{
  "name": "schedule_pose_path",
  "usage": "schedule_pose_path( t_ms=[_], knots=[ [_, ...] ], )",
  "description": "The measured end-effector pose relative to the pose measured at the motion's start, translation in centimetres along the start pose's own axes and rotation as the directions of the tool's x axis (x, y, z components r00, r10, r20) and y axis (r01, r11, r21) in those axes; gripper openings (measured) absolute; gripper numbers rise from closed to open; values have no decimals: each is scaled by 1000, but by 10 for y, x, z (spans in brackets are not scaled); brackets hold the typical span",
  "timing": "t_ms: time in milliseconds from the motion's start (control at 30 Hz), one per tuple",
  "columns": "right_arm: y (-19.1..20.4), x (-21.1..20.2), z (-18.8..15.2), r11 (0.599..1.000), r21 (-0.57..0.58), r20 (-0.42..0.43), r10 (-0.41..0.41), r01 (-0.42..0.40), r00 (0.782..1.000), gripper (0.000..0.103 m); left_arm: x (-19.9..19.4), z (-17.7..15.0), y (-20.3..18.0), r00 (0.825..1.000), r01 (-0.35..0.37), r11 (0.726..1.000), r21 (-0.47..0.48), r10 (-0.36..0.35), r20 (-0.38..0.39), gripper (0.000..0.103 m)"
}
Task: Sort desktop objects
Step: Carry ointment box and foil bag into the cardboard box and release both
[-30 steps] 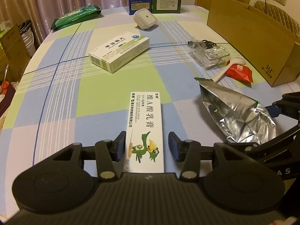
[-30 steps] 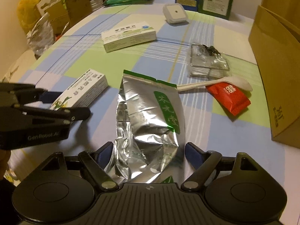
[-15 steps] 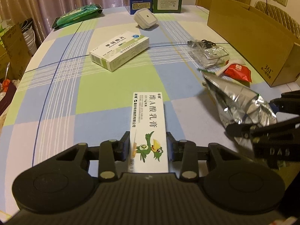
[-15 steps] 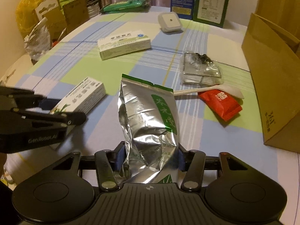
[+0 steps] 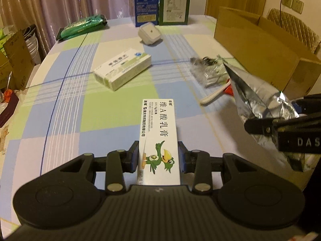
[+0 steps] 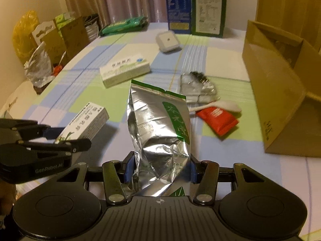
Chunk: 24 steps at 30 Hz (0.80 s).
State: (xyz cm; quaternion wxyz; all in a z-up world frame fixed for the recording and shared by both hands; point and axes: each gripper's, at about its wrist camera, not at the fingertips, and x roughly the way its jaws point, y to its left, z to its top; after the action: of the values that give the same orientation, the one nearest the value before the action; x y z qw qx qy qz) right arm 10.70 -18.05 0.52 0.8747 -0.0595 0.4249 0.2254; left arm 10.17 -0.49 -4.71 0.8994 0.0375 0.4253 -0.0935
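Left tongs [image 5: 158,158]: clamped on the near end of a white ointment box [image 5: 158,134] printed with a green bird; the box juts forward along the fingers, clear of the worktop [image 5: 66,104]. Right tongs [image 6: 159,167]: closed at a middling width on the crumpled lower part of a silver foil bag [image 6: 158,128], pads pressing both sides, the bag's green-edged top standing free. Each tool grips its item at one end, probably so the free end can be led first into a container; the open cardboard box [image 6: 280,92] at the right edge is the likely destination, though that is a judgement.

Still on the worktop: a white-and-green medicine box [image 5: 123,69] near the middle, a white square gadget [image 5: 150,33] further back, a clear plastic packet [image 6: 197,89] just beside a white spoon [image 6: 218,106] and a red sachet [image 6: 217,120], and a green pack [image 5: 82,27] at the far left corner. Two tall cartons [image 6: 195,10] stand upright at the back.

Hard to read: the cardboard box's interior is mostly hidden; the clear packet's contents are blurred; the bag's base is cut off behind the tool body; the spoon's handle is partly hidden by the bag.
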Motion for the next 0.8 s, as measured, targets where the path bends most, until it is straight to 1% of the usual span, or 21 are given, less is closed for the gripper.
schedule_pose_path(
  t_ms=[200, 400, 567, 800],
  knots=[
    [-23, -31, 17, 999, 30, 65, -36, 34, 997, 48, -18, 23, -30, 999, 37, 999, -5, -37, 35, 33],
    [-59, -63, 32, 996, 57, 116, -79, 73, 990, 48, -32, 54, -69, 994, 79, 997, 26, -80, 73, 33],
    [-98, -88, 44, 990, 99, 146, -114, 101, 983, 48, -35, 83, -106, 989, 115, 992, 52, -119, 86, 33],
    [-158, -115, 59, 978, 150, 174, -174, 148, 969, 48, -28, 118, -160, 981, 162, 982, 100, -172, 94, 33]
  ],
)
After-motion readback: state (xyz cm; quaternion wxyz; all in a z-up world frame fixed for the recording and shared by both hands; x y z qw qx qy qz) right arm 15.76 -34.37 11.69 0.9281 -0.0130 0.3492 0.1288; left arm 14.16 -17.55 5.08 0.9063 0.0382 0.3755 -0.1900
